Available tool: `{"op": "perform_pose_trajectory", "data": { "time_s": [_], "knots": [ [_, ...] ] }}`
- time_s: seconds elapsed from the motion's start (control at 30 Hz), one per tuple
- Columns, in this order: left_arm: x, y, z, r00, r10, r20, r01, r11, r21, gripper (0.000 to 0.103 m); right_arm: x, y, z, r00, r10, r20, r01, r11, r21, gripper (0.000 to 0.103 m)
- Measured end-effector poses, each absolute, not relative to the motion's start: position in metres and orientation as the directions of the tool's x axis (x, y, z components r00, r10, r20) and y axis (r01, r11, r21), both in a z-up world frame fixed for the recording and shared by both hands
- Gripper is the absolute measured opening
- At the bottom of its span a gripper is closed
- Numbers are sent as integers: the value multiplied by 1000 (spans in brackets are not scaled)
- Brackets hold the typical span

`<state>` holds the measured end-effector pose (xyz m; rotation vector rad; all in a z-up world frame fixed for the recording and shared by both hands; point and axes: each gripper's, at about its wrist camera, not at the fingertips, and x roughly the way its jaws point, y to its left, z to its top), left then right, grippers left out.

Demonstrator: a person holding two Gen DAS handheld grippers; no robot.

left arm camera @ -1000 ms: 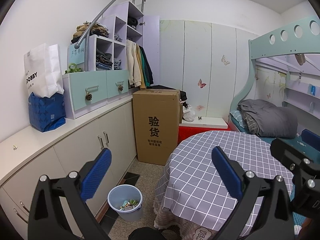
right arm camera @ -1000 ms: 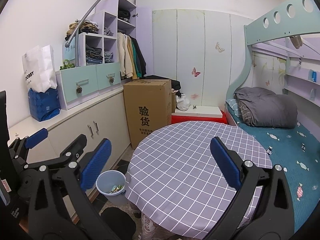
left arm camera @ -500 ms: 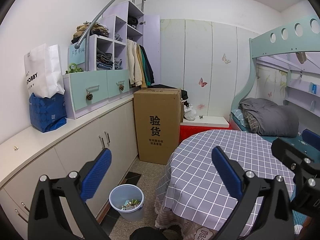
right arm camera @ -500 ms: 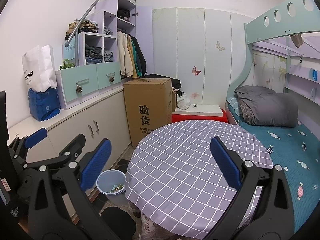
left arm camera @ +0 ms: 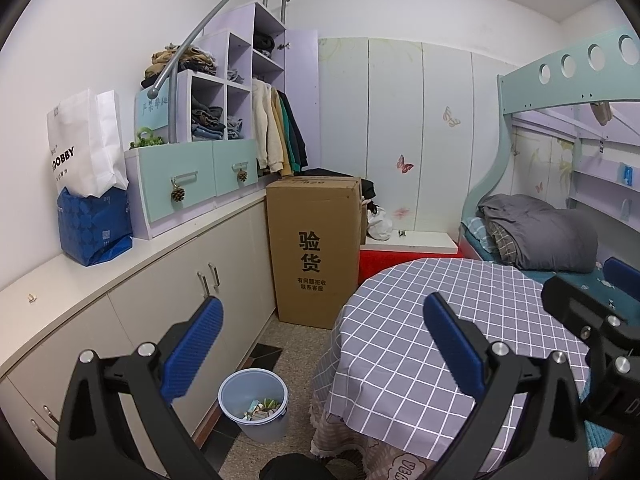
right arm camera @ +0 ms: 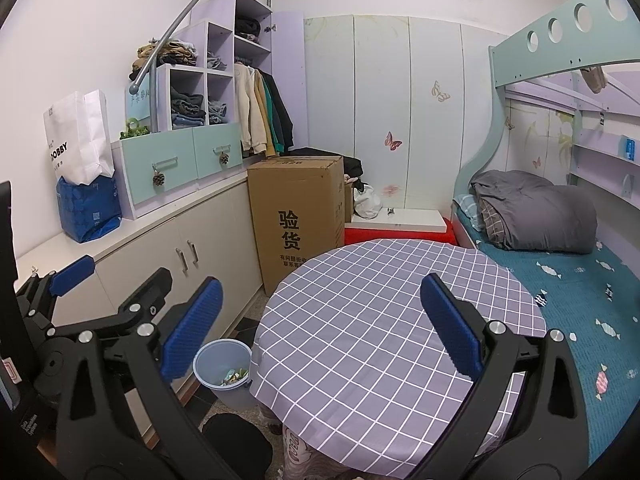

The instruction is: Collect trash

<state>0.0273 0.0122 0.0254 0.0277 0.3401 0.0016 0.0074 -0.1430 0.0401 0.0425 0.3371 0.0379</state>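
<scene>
A pale blue trash bin (left arm camera: 256, 408) stands on the floor between the cabinets and the round table, with paper scraps inside; the right wrist view shows the bin (right arm camera: 222, 368) partly behind the table's edge. My left gripper (left arm camera: 320, 340) is open and empty, held above the bin and the table's left edge. My right gripper (right arm camera: 320, 328) is open and empty over the checked tablecloth (right arm camera: 380, 312). The left gripper (right arm camera: 72, 276) also shows at the left of the right wrist view. The table top carries no trash that I can see.
White cabinets (left arm camera: 168, 296) with a counter run along the left wall, bearing a blue bag (left arm camera: 94, 226) and white bag (left arm camera: 82, 144). A tall cardboard box (left arm camera: 316, 252) stands behind the table. A bunk bed (right arm camera: 560, 248) with a grey blanket fills the right.
Both views have drifted slightly; the bin sits a little further right and lower in the left wrist view. Both grippers stay open and empty.
</scene>
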Motion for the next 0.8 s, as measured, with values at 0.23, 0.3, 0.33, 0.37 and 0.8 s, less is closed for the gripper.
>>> {"op": "perform_pose_trajectory", "data": {
  "time_s": [0.23, 0.3, 0.33, 0.37, 0.8],
  "knots": [
    [28, 15, 25, 942, 3, -336, 7, 1000, 28, 98, 7, -143, 39, 942, 47, -333, -31, 998, 51, 97],
    [28, 15, 25, 942, 4, -336, 6, 1000, 29, 98, 7, -142, 39, 942, 48, -333, -34, 998, 50, 97],
    [28, 15, 25, 942, 4, -336, 6, 1000, 29, 98, 8, -141, 38, 942, 47, -333, -33, 998, 50, 97],
    [28, 14, 25, 942, 4, -336, 6, 1000, 28, 98, 7, -141, 38, 942, 48, -333, -33, 998, 50, 97],
    [31, 21, 21, 940, 0, -342, 12, 999, 31, 98, 9, -139, 38, 940, 50, -336, -34, 998, 53, 97]
  ]
}}
